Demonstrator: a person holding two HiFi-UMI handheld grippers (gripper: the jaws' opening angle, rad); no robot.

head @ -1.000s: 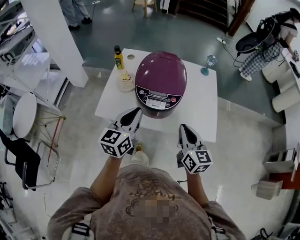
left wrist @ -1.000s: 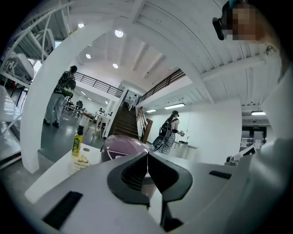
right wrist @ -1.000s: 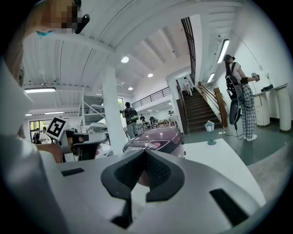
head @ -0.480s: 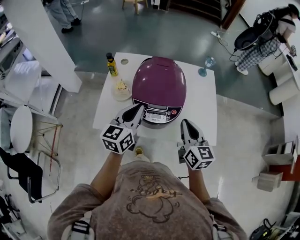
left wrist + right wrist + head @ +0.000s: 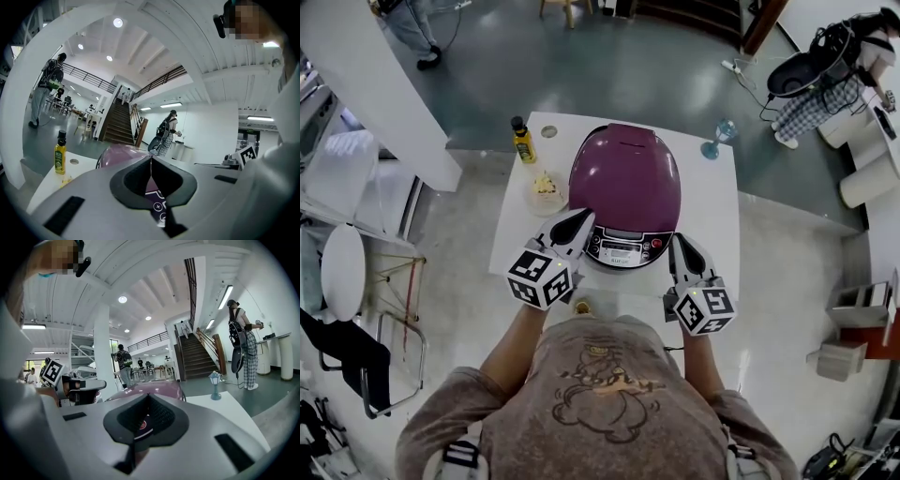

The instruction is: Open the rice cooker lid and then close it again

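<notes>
Purple rice cooker (image 5: 624, 202) sits mid-table (image 5: 712, 225), lid (image 5: 623, 164) down. L gripper (image 5: 579, 219) near its 7 o'clock, R gripper (image 5: 681, 244) near 5 o'clock; both jaws together, nothing held. Risk: closed tips hit ctrl panel (image 5: 623, 247) instead of latch, or shove cooker toward 12 o'clock.

White table (image 5: 713, 217); purple rice cooker (image 5: 625, 181), yellow bottle (image 5: 522, 142), bowl (image 5: 546, 190), blue goblet (image 5: 718, 140)

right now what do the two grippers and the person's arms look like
The left gripper and right gripper both have pale grey shells tapering to dark-lined jaws. Each carries a white cube printed with black square markers. The person wears a short-sleeved brownish T-shirt with a printed figure on the front.
</notes>
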